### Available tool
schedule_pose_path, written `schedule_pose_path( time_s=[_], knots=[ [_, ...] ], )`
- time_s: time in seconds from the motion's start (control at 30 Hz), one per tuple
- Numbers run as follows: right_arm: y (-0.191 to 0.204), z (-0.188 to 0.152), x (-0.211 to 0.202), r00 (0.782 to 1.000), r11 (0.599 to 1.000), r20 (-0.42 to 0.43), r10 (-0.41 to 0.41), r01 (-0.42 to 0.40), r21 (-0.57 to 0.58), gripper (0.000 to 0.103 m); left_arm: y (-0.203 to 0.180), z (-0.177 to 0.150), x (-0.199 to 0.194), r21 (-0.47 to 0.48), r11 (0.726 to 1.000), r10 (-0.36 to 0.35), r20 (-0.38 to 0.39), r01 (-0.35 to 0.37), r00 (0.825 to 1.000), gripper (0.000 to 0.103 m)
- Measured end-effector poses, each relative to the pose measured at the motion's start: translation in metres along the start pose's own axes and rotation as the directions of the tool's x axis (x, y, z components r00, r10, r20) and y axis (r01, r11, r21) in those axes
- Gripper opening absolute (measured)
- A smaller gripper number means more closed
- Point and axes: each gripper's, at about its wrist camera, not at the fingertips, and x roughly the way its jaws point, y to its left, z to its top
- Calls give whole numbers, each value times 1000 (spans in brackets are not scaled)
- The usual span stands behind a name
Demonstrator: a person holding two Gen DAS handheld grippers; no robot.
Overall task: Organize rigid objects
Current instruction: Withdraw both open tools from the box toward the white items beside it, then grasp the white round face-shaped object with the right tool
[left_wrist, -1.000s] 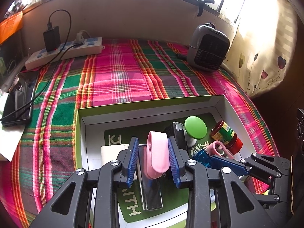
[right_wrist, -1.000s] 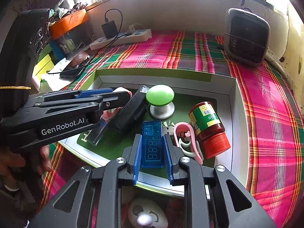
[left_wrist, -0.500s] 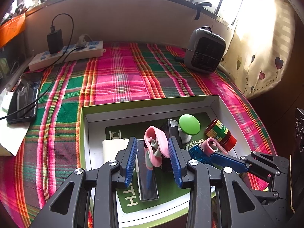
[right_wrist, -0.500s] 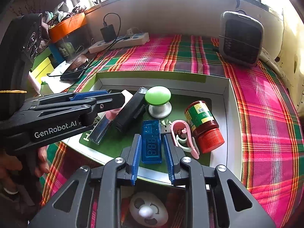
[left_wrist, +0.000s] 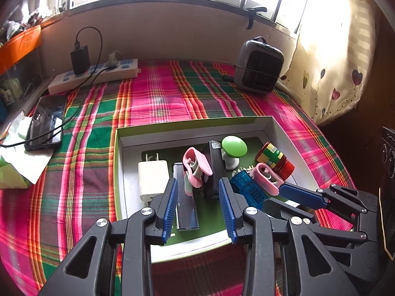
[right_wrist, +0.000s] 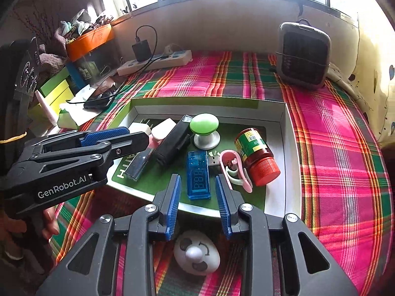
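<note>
A green-and-white box [left_wrist: 195,123] [right_wrist: 207,102] on the plaid cloth holds a white charger [left_wrist: 152,177], a pink clip [left_wrist: 196,166], a black block [left_wrist: 214,170] [right_wrist: 172,143], a green knob [left_wrist: 234,146] [right_wrist: 204,124], a blue USB meter [right_wrist: 198,176] [left_wrist: 248,188], a second pink clip [right_wrist: 234,170] and a red-capped jar [right_wrist: 256,156] [left_wrist: 277,160]. My left gripper [left_wrist: 198,207] is open and empty above the box's near edge. My right gripper [right_wrist: 198,202] is open and empty, just behind the blue meter.
A grey heater [left_wrist: 258,66] [right_wrist: 303,54] stands at the back right. A power strip [left_wrist: 93,77] with a plugged charger and a phone [left_wrist: 47,122] lie at the left. A white panda-face toy [right_wrist: 196,252] lies under my right gripper. A curtain [left_wrist: 330,54] hangs right.
My left gripper let go of the pink clip, which now lies in the box, and drew back and up. My right gripper opened off the blue meter and drew back.
</note>
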Motion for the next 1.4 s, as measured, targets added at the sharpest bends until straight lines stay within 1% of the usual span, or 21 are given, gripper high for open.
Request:
schedule_pose_path(
  time_s=[0.2,0.43,0.53,0.6,0.67,0.83,0.93,1.1,1.27,1.4],
  knots=[
    [-2,-8,-13,1000,1000,13,-1,1,20,32,-1,-11,-16,-8,1000,13,18,-13,1000,33],
    [-11,-21,-35,999,999,44,-11,8,49,36,-2,-30,-36,-18,1000,3,44,-2,999,33],
    [-16,-30,-44,999,998,51,-7,3,67,41,0,-39,-41,-38,999,-8,46,10,999,34],
    [-18,-37,-48,999,997,54,4,-8,73,47,2,-46,-44,-51,999,-14,45,16,999,34],
    [-18,-45,-50,999,997,50,15,-19,78,48,3,-52,-45,-60,998,-19,42,21,999,34],
    [-20,-57,-41,1000,995,13,7,-8,97,49,1,-64,-45,-67,997,-36,29,38,999,34],
    [-21,-58,-34,999,992,8,39,-39,116,49,1,-70,-46,-69,997,-46,23,48,999,34],
    [-15,-56,-23,999,995,-4,40,-40,91,57,6,-78,-43,-88,995,-57,9,57,998,34],
    [-12,-54,-14,999,996,-23,25,-23,84,57,10,-82,-41,-98,993,-64,1,64,998,34],
    [-12,-52,-12,1000,997,-20,15,-13,79,57,11,-82,-38,-98,993,-73,-6,72,997,34]
  ],
)
